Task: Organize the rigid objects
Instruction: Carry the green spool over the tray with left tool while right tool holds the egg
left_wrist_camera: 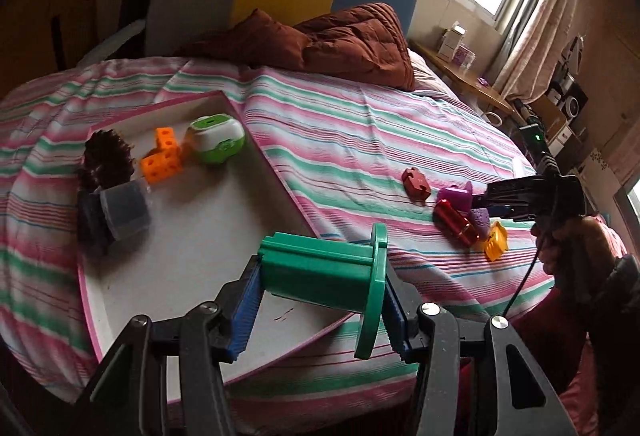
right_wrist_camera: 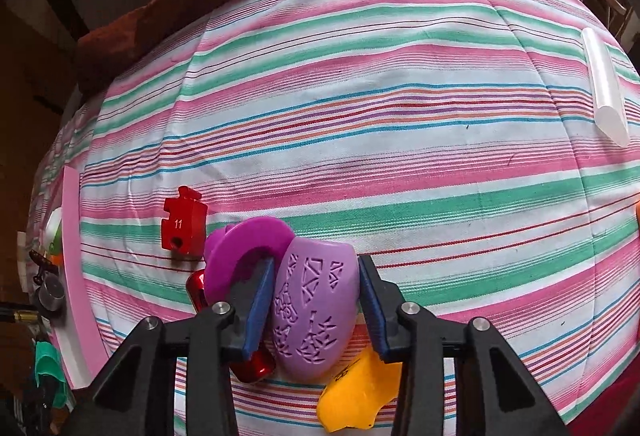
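**A:** Start close in. What are your left tongs (left_wrist_camera: 320, 300) doing?

**B:** They are clamped on the green spool (left_wrist_camera: 332, 268), pads on its two ends, so it lies sideways over the near edge of the white tray (left_wrist_camera: 208, 236). You hold it there, I judge, because the tray is where the sorted pieces go.

**A:** And your right tongs (right_wrist_camera: 316, 300)?

**B:** They straddle the lilac patterned piece (right_wrist_camera: 316, 308) on the bed (right_wrist_camera: 360, 116). The left pad touches it; a small gap shows at the right pad, so you have no grip on it yet. The pile is tight: a magenta ring (right_wrist_camera: 248, 248) and a red cylinder (right_wrist_camera: 256, 368) press in at the left, and a yellow piece (right_wrist_camera: 356, 392) lies underneath, so a neighbour may get dragged along.

**A:** Further out?

**B:** A red puzzle piece (right_wrist_camera: 184, 224) lies alone just beyond the pile. In the tray, a grey cup (left_wrist_camera: 126, 210), an orange block (left_wrist_camera: 162, 162) and a green and white box (left_wrist_camera: 216, 138) sit near its far end. A white tube (right_wrist_camera: 604, 84) lies well apart on the bed.
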The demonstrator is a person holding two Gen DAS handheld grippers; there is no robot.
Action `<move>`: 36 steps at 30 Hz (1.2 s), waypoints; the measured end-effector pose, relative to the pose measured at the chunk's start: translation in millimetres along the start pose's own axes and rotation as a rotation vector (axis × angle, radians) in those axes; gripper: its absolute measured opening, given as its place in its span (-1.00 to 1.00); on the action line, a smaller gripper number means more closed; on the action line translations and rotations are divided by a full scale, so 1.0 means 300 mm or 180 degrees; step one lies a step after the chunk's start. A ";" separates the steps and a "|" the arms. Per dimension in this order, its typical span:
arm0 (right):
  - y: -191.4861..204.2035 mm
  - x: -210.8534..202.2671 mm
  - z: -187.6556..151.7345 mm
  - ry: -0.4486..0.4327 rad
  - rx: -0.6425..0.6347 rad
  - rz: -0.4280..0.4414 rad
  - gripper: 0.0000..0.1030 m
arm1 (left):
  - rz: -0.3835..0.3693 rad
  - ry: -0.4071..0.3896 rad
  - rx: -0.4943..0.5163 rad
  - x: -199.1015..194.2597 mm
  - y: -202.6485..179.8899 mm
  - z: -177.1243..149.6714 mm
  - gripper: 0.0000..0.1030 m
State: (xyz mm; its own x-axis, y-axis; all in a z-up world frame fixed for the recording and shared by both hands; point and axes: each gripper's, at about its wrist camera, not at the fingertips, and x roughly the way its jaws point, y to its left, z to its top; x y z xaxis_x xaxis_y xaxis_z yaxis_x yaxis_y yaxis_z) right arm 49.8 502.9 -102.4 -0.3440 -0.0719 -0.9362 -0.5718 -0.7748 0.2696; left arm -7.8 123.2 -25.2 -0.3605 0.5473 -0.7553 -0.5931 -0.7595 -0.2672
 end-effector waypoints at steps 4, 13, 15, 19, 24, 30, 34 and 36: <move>0.030 -0.013 0.002 0.0014 -0.0144 -0.0213 -0.21 | 0.0022 -0.0001 -0.0130 -0.004 0.044 0.002 0.06; 0.016 -0.060 0.043 -0.0070 -0.0108 -0.0365 -0.47 | 0.0016 -0.0045 -0.0160 -0.021 0.064 0.002 0.06; 0.012 -0.062 0.035 -0.0033 -0.0126 -0.0337 -0.42 | 0.0018 -0.0034 -0.0174 -0.020 0.071 -0.002 0.06; 0.013 -0.044 0.025 0.0010 -0.0168 -0.0434 -0.35 | 0.0019 -0.0032 -0.0219 -0.020 0.087 -0.007 0.06; 0.007 0.012 0.031 0.0179 -0.0146 -0.0348 -0.20 | 0.0060 -0.0064 -0.0256 -0.038 0.108 -0.013 0.06; 0.039 0.038 0.024 -0.0042 -0.0214 -0.0542 -0.24 | 0.0196 -0.0136 -0.0413 -0.083 0.181 -0.024 0.06; 0.036 0.043 0.026 -0.0046 -0.0210 -0.0534 -0.21 | 0.0313 -0.0192 -0.0666 -0.124 0.279 -0.034 0.06; 0.031 0.043 0.027 -0.0047 -0.0197 -0.0509 -0.19 | 0.0362 -0.0208 -0.0796 -0.142 0.327 -0.043 0.06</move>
State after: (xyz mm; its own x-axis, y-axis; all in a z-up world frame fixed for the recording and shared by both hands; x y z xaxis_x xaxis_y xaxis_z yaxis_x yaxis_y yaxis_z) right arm 34.0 499.8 -110.0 -0.2634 0.0644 -0.9625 -0.5733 -0.8129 0.1025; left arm -41.4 21.0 -26.9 -0.4651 0.4690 -0.7508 -0.3531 -0.8760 -0.3285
